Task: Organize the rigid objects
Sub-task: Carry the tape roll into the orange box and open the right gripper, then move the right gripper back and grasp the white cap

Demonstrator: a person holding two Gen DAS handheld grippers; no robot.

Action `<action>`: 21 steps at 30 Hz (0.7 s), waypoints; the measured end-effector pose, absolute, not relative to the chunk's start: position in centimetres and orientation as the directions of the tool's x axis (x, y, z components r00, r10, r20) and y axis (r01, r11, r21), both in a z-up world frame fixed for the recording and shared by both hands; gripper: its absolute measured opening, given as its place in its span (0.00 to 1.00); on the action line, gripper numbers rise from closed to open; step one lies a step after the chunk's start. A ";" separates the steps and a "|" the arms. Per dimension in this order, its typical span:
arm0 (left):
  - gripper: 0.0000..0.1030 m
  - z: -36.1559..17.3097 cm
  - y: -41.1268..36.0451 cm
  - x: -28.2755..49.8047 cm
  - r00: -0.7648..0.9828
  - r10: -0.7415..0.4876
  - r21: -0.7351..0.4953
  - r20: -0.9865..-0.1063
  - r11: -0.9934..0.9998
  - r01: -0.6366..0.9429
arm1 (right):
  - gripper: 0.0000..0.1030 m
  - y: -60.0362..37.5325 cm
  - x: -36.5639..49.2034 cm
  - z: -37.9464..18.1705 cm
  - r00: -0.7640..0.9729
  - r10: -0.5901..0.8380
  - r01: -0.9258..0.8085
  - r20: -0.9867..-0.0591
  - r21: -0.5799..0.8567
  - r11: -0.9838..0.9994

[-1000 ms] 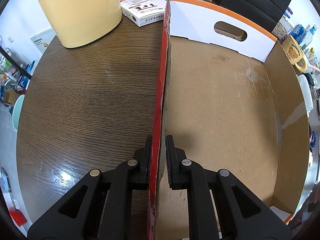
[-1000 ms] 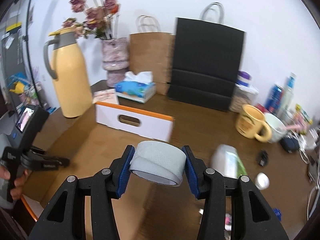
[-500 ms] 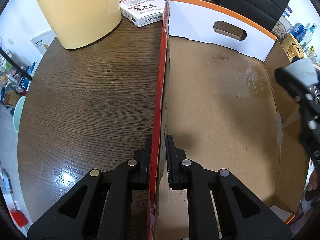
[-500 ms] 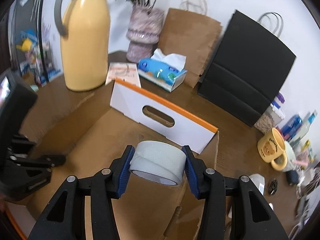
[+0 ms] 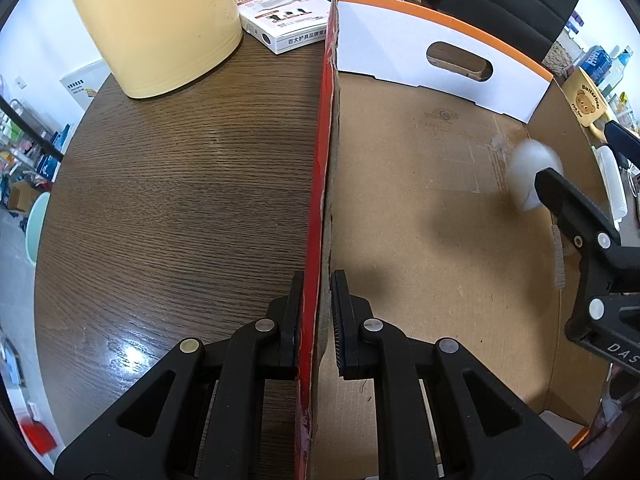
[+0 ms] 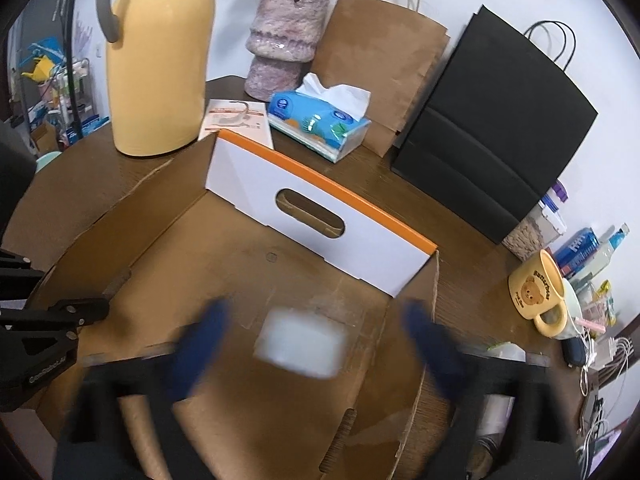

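Fingers [image 6: 200,344] of the right gripper [image 6: 316,344] have just sprung wide over the box [image 6: 224,264] on the table [image 5: 180,184]; left gripper [image 5: 316,320] clamps the box's red wall. Tape [image 6: 300,340] (a white blur) sits loose between the parted fingers, inside the box.

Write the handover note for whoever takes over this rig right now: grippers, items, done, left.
Left gripper: shut on the cardboard box's red side wall, steadying it.
Right gripper: jaws have just been opening, now wide; the white tape roll is between them, blurred, not gripped, over the box floor.
Done: tape released into the box.
Left: the yellow bear mug and small items beside the box.
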State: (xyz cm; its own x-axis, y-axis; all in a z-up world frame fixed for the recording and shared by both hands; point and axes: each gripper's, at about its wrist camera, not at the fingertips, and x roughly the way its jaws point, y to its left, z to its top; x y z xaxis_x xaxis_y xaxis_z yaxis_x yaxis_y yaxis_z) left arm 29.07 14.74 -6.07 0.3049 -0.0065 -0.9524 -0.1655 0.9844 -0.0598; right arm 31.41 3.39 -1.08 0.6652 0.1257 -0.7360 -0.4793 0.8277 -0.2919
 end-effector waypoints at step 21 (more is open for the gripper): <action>0.08 -6.0 14.8 28.9 0.307 -0.011 -0.065 -0.952 0.984 -0.165 | 1.00 -3.4 27.8 2.8 0.745 0.149 -0.381 -0.650 -0.230 0.896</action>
